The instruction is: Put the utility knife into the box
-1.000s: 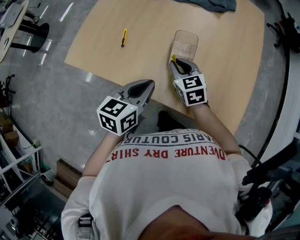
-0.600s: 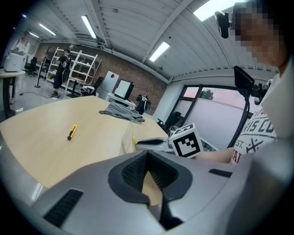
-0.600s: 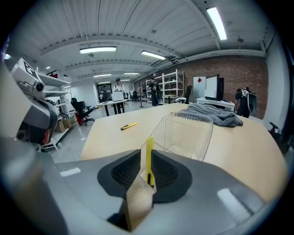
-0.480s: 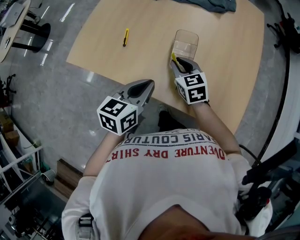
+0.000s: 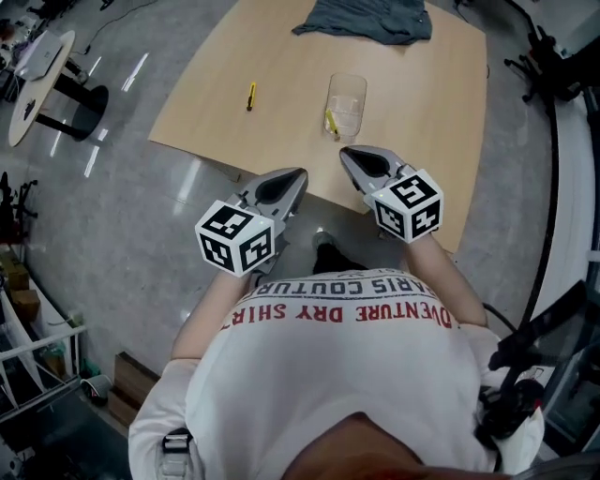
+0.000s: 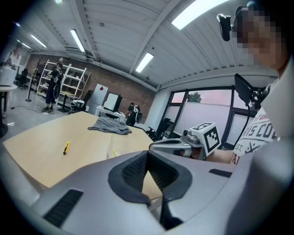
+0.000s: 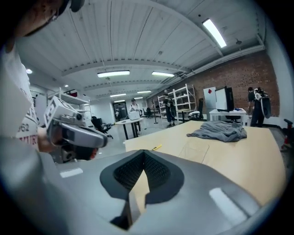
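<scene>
— Utility knife [image 5: 331,122] can wait a breath; start at your tongs. What are they doing?

— Your left gripper [image 6: 147,154] has its jaws pressed together on nothing. Your right gripper [image 7: 144,154] is the same: pads meeting, nothing between them. Both hang side by side at the near edge of the table [image 5: 281,56], apart from the box and touching nothing. Your hands are hidden behind the marker cubes [image 5: 234,236].

— And outward from there?

— At 12 o'clock from your right gripper stands the box [image 5: 349,84], clear and open-topped. The utility knife is inside it, a yellow sliver against the near-left wall. How its far end lies is hard to tell through the plastic. In your right gripper view the box is only a faint outline, and its contents cannot be made out.

— Anything else on the table?

— A second yellow knife [image 5: 250,96] lies flat at 9 o'clock from the box, well apart from it. At 12 o'clock, along the far edge, a grey cloth [image 5: 361,21] is bunched, its top cut off by the frame.
</scene>
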`<state>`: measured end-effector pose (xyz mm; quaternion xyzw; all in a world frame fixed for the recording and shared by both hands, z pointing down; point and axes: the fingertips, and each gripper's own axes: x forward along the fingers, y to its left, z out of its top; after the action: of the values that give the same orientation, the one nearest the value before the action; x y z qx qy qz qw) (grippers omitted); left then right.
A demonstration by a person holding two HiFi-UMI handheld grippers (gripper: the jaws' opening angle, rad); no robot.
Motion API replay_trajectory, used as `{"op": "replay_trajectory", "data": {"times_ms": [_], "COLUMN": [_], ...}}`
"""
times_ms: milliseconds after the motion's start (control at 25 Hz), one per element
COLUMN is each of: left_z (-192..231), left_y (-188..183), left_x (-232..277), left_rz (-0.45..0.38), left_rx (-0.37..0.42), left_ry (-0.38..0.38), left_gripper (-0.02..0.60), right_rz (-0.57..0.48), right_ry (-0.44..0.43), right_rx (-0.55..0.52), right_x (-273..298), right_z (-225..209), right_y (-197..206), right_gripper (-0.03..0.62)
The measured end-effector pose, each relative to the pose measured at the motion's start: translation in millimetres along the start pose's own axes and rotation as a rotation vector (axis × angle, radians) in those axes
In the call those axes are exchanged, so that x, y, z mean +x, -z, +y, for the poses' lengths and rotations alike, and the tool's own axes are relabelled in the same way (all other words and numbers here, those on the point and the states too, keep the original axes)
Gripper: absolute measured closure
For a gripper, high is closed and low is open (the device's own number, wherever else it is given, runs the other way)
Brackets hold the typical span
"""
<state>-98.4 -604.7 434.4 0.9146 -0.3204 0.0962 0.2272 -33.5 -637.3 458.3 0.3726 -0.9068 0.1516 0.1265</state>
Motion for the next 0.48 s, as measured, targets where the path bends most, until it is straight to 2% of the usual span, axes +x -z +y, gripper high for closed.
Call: {"op": "replay_trajectory", "data": {"times_ms": [120,280,480], "left_z": [-33,-128,-189], "left_y": [-7,15,40], "left_x": [-32,-109,-157], "left_rz": [-0.057,-0.081,-0.068], "left_rx": [0.037,0.066,0.056], "left_ry": [0.063,0.139,0.167], "left_gripper": [0.58,0.58,0.58], "right_rz": [-0.018,0.047,0.095], "right_ry": [-0.068,-0.108,-0.161], "right_rx": [-0.022,-0.038,-0.009], "right_x": [-47,-144,-189], "right_z": [56,166,234], "right_y": [-16,3,18], "right_gripper": [0.592,0.592,0.592]}}
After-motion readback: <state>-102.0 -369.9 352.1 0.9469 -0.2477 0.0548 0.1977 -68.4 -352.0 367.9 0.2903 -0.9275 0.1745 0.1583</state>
